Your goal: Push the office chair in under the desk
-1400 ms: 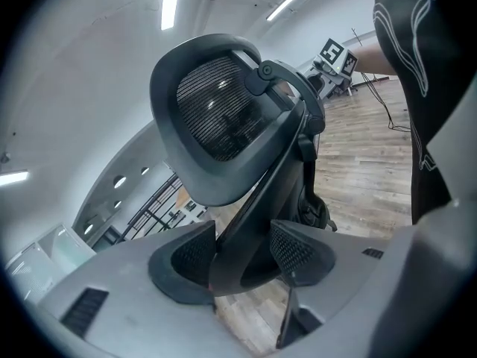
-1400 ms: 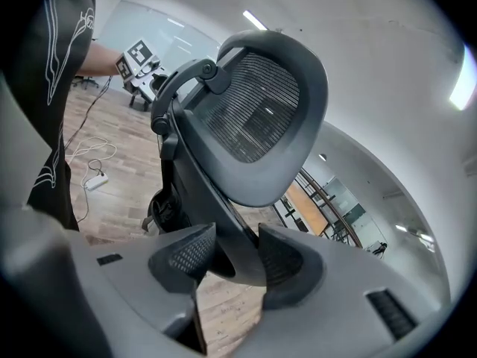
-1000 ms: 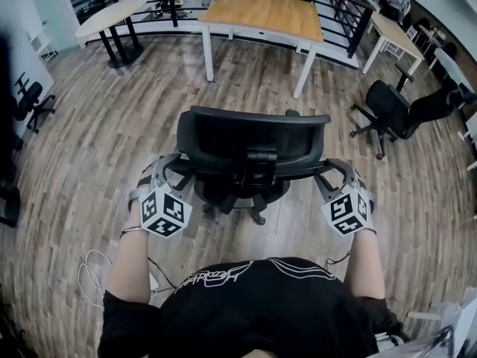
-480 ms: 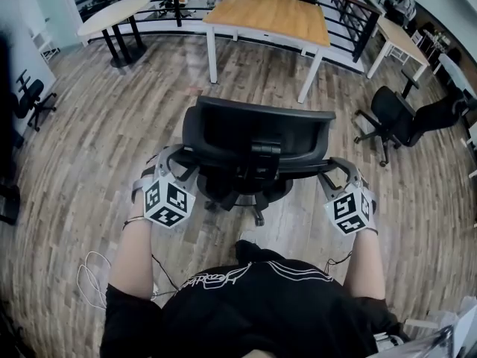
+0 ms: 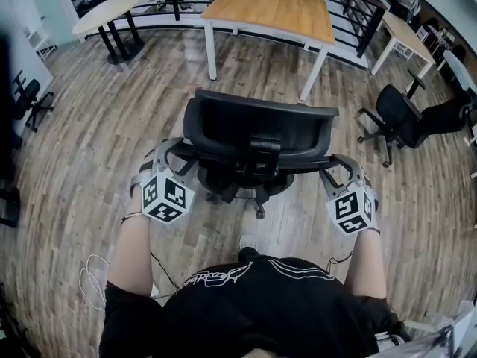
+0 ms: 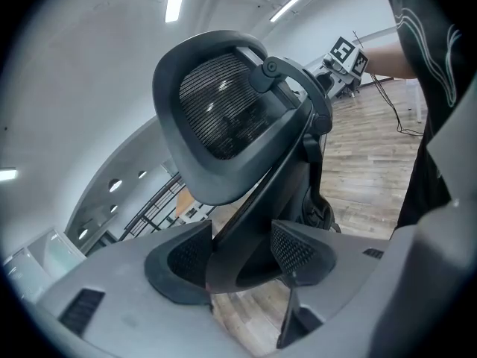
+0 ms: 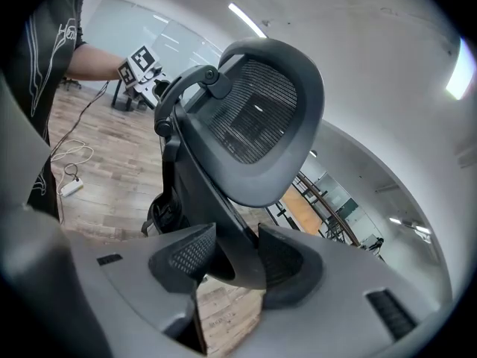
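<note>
A black mesh-backed office chair (image 5: 257,129) stands on the wood floor with its back to me, a short way in front of the wooden-topped desk (image 5: 272,13) with white legs. My left gripper (image 5: 173,159) is shut on the left end of the chair's back frame. My right gripper (image 5: 337,166) is shut on the right end. In the left gripper view the black frame bar (image 6: 246,222) runs between the pads of my left gripper (image 6: 242,252). The right gripper view shows the same bar (image 7: 223,230) clamped in my right gripper (image 7: 235,256).
A second black office chair (image 5: 402,114) stands at the right beside another desk (image 5: 406,32). A round table (image 5: 108,13) is at the upper left, a dark railing (image 5: 350,13) runs behind the desk. A small chair (image 5: 26,99) sits at the left. A white cable (image 5: 93,271) lies by my left arm.
The chair and both grippers have moved a little forward, toward the desk. The person has stepped after it; a shoe now shows under the chair.
</note>
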Motion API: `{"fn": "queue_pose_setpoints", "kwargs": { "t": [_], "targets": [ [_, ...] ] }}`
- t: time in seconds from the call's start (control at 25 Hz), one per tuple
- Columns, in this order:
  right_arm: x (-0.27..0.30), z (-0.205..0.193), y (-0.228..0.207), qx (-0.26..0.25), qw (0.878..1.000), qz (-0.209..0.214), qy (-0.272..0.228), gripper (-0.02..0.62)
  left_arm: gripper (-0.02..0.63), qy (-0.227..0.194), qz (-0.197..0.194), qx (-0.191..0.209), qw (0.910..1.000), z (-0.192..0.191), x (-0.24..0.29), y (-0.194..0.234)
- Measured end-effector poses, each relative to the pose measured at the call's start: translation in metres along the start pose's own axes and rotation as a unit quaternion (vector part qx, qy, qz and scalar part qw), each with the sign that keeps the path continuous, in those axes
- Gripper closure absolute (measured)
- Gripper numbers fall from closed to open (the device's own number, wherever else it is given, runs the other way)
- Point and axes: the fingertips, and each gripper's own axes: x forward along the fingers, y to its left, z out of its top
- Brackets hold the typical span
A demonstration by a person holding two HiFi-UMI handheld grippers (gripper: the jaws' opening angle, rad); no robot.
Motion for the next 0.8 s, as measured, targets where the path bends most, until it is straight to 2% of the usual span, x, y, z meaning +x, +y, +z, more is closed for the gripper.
{"fn": "queue_pose_setpoints", "kwargs": {
  "t": [0.32,0.56,0.8],
  "targets": [
    [0.007,0.0,0.003,0.007,1.0,-0.003,-0.01,0.391,0.37,0.007,0.0,0.001,1.0,-0.006,0.012,0.002],
    [0.075,0.016,-0.062,0.006,1.0,0.006,-0.014,0.397,0.37,0.02,-0.006,-0.004,0.9998,0.011,0.082,0.065],
    [0.103,0.017,-0.081,-0.003,1.0,0.001,-0.022,0.4,0.368,0.015,-0.001,-0.012,0.9998,0.014,0.113,0.084]
  ]
}}
